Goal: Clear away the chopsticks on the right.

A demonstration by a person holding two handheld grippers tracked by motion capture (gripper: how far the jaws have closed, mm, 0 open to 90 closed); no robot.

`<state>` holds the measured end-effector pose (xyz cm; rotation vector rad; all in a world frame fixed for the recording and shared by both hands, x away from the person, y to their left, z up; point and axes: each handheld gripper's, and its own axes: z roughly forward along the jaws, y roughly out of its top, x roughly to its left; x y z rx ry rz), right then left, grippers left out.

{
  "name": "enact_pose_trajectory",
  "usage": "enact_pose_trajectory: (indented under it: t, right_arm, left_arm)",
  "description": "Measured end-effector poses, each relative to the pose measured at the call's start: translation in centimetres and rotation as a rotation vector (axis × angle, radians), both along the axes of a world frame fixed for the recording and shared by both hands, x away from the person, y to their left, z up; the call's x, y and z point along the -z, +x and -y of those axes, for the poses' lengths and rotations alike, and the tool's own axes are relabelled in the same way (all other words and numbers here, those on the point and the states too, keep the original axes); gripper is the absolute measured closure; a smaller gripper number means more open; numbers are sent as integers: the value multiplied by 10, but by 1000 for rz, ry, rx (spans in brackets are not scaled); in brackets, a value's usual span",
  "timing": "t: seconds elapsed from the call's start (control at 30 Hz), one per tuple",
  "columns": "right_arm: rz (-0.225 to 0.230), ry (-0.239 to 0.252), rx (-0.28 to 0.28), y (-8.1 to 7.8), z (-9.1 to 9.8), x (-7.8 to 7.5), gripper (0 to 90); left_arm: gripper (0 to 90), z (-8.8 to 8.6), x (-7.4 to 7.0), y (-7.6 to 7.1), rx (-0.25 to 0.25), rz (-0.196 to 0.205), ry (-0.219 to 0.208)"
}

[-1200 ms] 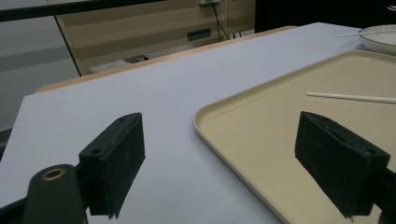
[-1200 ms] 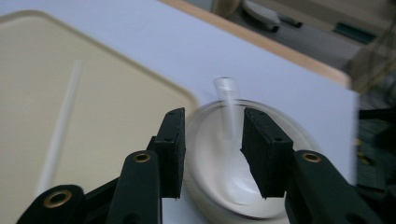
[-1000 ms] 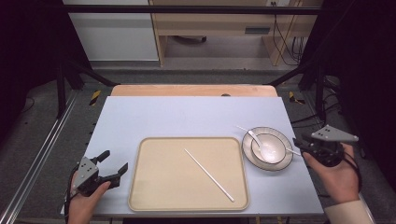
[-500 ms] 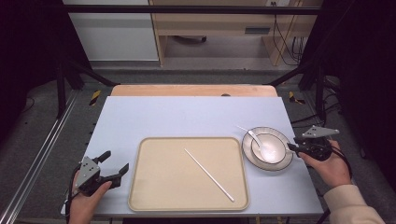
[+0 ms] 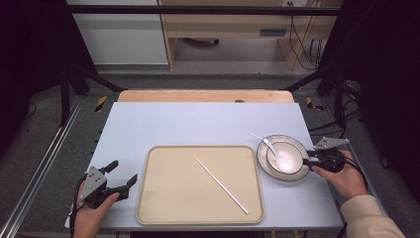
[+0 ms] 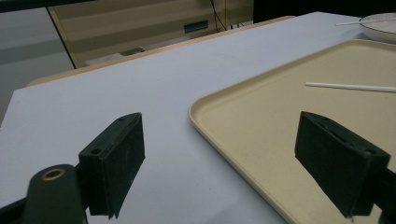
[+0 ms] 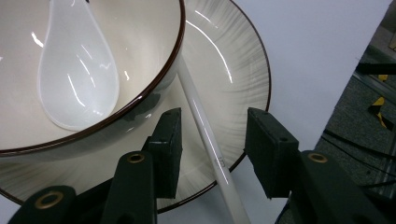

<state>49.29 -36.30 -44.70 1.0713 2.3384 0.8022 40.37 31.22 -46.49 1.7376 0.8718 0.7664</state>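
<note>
Working near to far across the table (image 5: 198, 119): the left gripper (image 5: 116, 181) sat at the near left corner, held in the left hand (image 5: 91, 213), its jaws spread wide with nothing between them. In the left gripper view those jaws framed bare table and the near left corner of the tray (image 6: 261, 140).

That tray (image 5: 148, 208) lay at the near middle, beige, with one white chopstick (image 5: 221, 186) resting on it slantwise (its far end toward the tray's middle, its near end toward the near right corner).

Just right of the tray stood a plate (image 5: 262, 163) with a bowl (image 5: 292, 159) on it, and a white spoon (image 5: 275, 152) lay in the bowl, handle pointing to the far left over the plate's rim.

The right gripper (image 5: 308, 161), in the right hand (image 5: 346, 176), was low at the plate's right edge. Its jaws had just been opening, and stood at a middling gap. In the right gripper view a second chopstick (image 7: 205, 135) ran between them, lying on the plate (image 7: 233, 74) against the bowl (image 7: 154, 84) and sticking out past the plate's rim. Neither pad pressed on it; a gap showed on each side. The spoon (image 7: 77, 79) rested in the bowl just beyond.
</note>
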Motion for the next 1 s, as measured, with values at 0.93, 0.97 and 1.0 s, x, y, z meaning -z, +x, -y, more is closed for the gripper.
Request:
enact_pose_trajectory:
  t: [0.93,0.97,1.0]
  right_arm:
    - [0,17,-38,-6,-1,2,838]
    - [5,16,-30,-6,0,1,838]
    - [9,23,-13,-8,0,-2,839]
  left_arm:
    - [154,0,0,0,1,-3,5]
    - [154,0,0,0,0,-2,5]
    - [154,0,0,0,0,-1,4]
